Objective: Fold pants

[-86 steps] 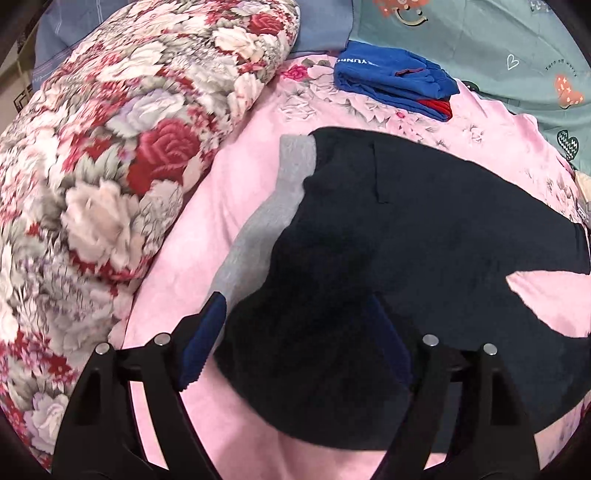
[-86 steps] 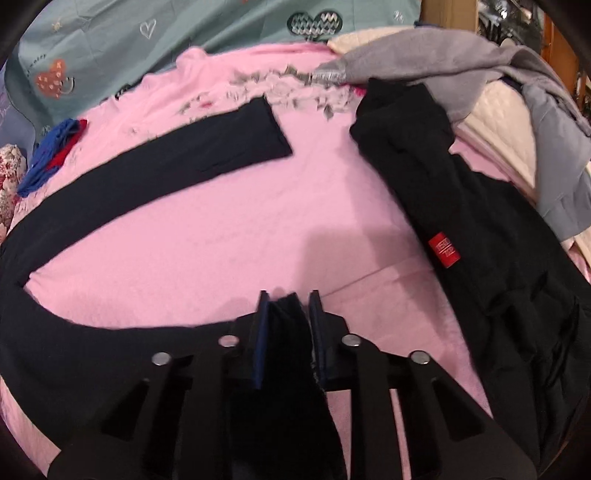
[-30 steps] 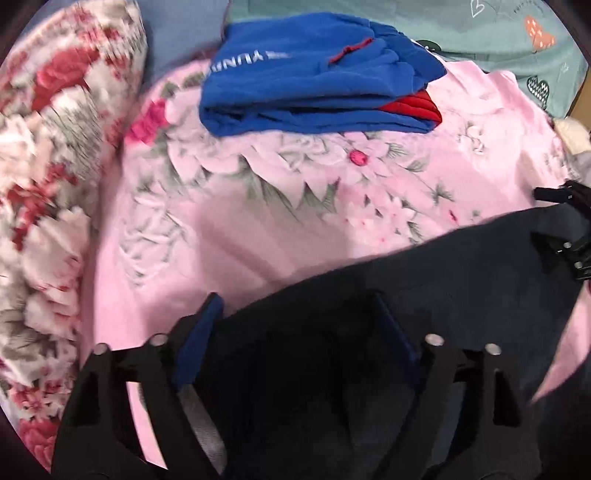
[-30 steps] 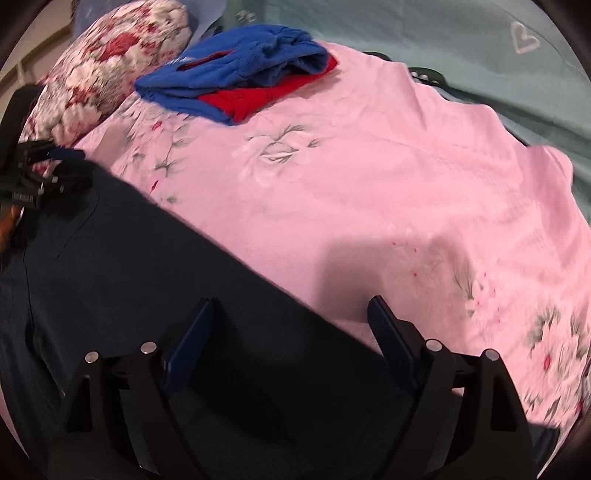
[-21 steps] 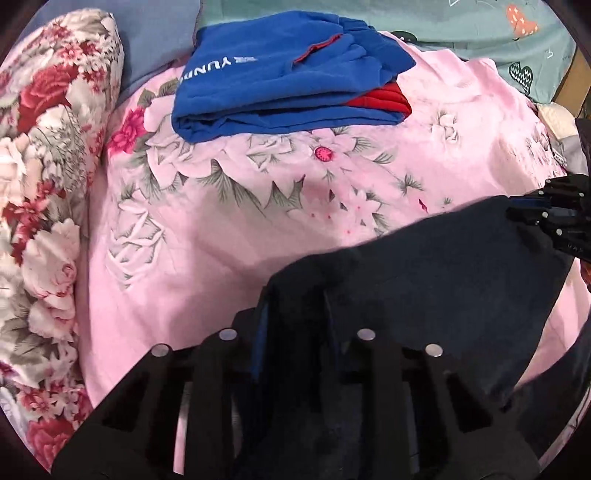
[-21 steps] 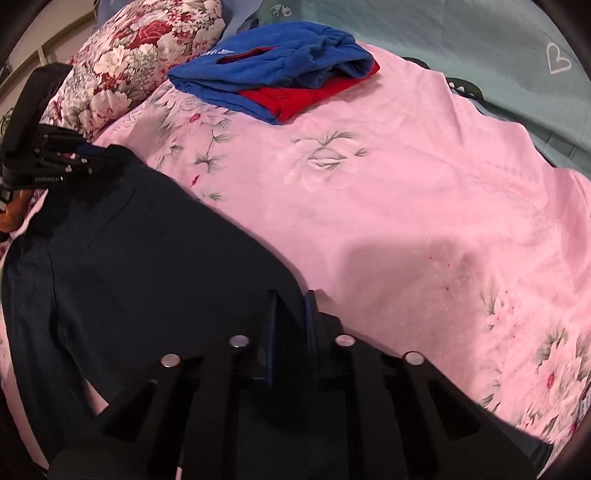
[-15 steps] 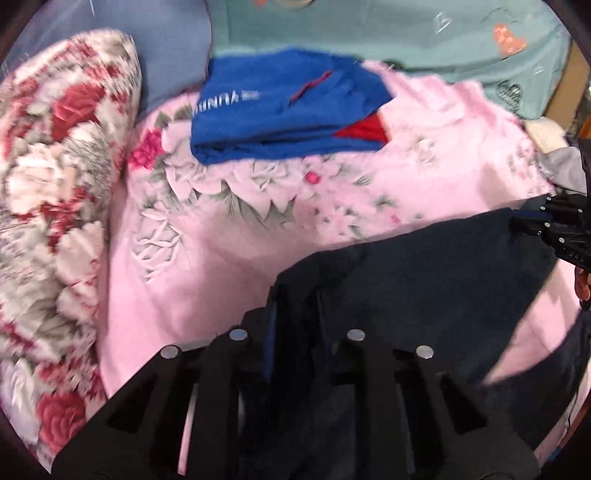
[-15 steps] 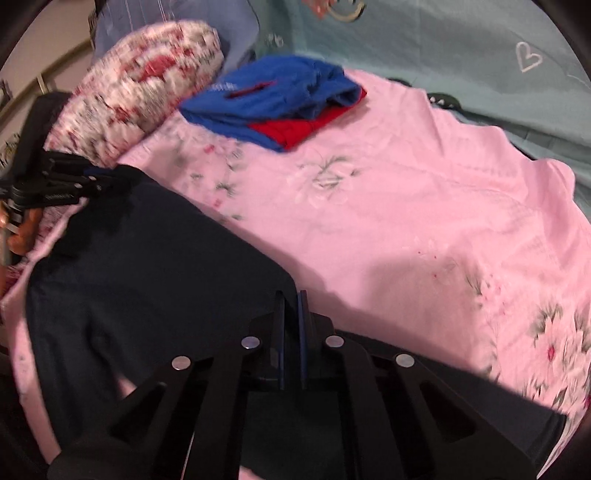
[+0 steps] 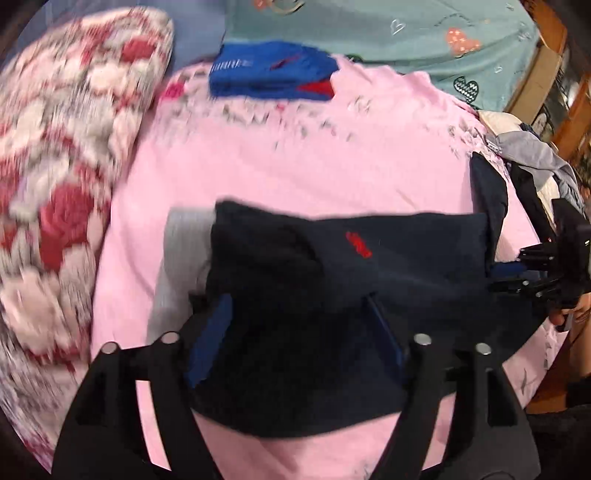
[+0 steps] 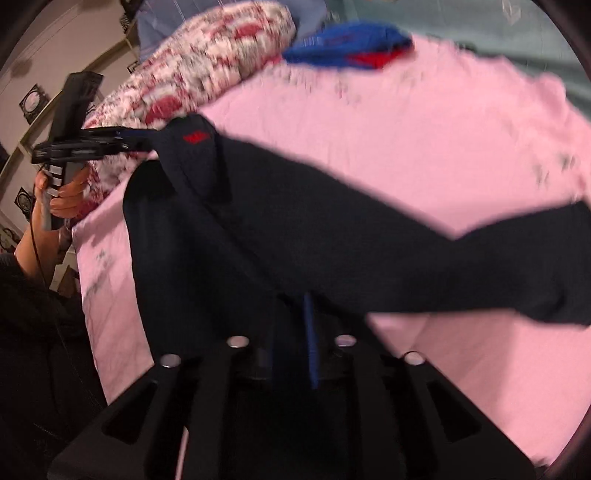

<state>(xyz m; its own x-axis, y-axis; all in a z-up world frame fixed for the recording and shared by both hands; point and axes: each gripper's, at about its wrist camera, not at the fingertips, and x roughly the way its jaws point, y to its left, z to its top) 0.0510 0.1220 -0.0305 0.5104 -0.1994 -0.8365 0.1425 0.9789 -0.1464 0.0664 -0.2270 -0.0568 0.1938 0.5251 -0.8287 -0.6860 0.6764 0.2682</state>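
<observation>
Dark navy pants (image 9: pixel 332 266) with a small red logo lie folded over on the pink bedsheet (image 9: pixel 295 166). My left gripper (image 9: pixel 295 332) hangs over their near edge, jaws opening and wide apart, with cloth lying loose between the blue pads (image 9: pixel 210 339). In the right wrist view the pants (image 10: pixel 295 229) stretch across the sheet, one leg end trailing right. My right gripper (image 10: pixel 290 339) has its jaws a little apart and opening, dark cloth still in the gap. Each gripper shows in the other's view: the right gripper (image 9: pixel 517 271) at the fold's right end, the left gripper (image 10: pixel 140 140) by the logo corner.
A floral pillow (image 9: pixel 66 166) lines the left side. Folded blue and red clothes (image 9: pixel 269 70) sit at the far end of the sheet, before a teal cover (image 9: pixel 406 33). A grey garment (image 9: pixel 177 251) pokes out from under the pants. More clothes (image 9: pixel 528 155) are piled at the right.
Both grippers shut on the pants' far edge and drew it back toward me, laying it over the rest. Since then both sets of jaws have come apart.
</observation>
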